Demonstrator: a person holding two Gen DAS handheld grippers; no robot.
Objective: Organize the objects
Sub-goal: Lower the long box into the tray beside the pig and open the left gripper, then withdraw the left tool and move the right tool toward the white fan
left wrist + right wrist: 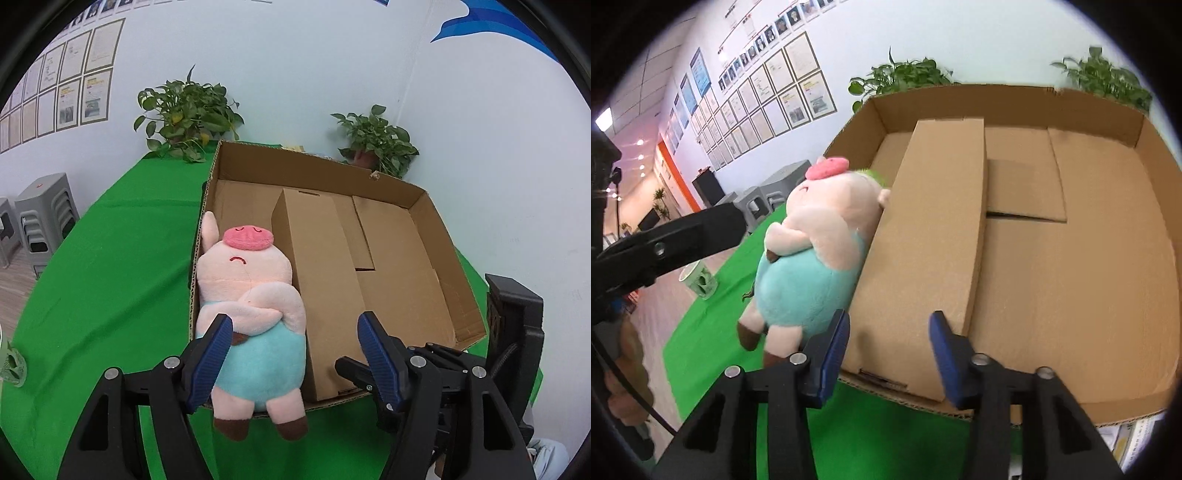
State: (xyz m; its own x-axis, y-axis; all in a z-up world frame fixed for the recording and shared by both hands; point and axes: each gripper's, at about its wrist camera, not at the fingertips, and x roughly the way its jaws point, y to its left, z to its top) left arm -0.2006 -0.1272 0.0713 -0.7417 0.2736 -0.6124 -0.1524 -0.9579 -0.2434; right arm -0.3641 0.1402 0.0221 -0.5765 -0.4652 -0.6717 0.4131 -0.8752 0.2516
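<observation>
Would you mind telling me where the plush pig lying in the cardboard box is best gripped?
Probably across the plush pig's soft blue belly, coming from its feet end above the cardboard box's near edge. The belly is its widest, squashiest part, and the feet overhang the edge. The left gripper is open and already straddles that region.

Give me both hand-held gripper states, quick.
Left hand-held gripper: open, one pad against the plush pig, no grip.
Right hand-held gripper: open, empty, over the cardboard box.
</observation>
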